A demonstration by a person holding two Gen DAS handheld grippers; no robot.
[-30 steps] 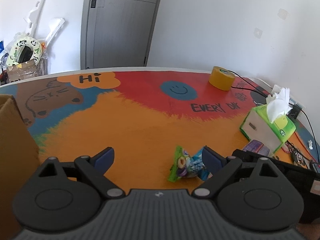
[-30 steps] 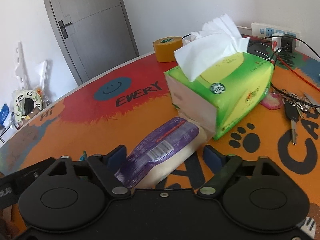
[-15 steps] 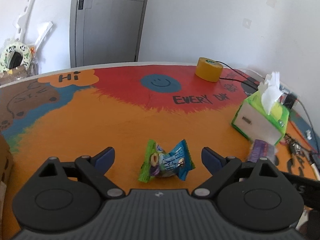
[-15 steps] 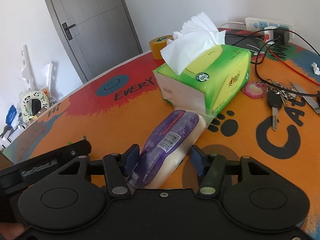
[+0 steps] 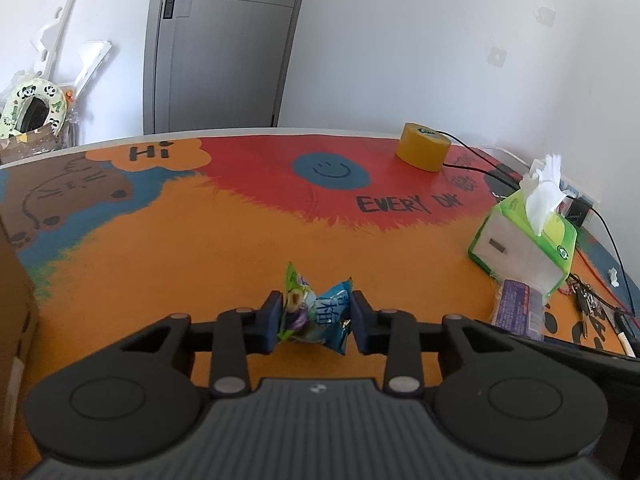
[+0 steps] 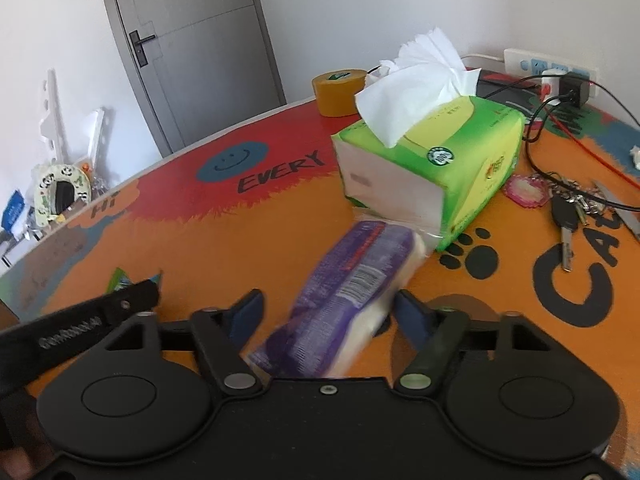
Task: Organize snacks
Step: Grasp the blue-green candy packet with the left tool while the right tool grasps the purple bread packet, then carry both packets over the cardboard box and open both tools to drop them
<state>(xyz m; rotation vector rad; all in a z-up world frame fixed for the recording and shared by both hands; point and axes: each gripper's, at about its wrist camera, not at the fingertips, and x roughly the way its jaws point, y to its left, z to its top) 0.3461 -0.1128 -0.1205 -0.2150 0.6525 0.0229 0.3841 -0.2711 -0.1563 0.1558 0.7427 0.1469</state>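
At lower centre, the left gripper (image 5: pixel 316 317) pinches the candy (image 5: pixel 316 314). The right gripper (image 6: pixel 328 314), spread, straddles the blurred purple pack (image 6: pixel 344 296) beside the tissue box (image 6: pixel 432 160).

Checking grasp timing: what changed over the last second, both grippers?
The left gripper swung over the green-and-blue snack packet and shut on it. The right gripper had narrowed around the purple snack pack half a second ago; now it is wider, pack between the fingers. Tissue box and tape roll unmoved.
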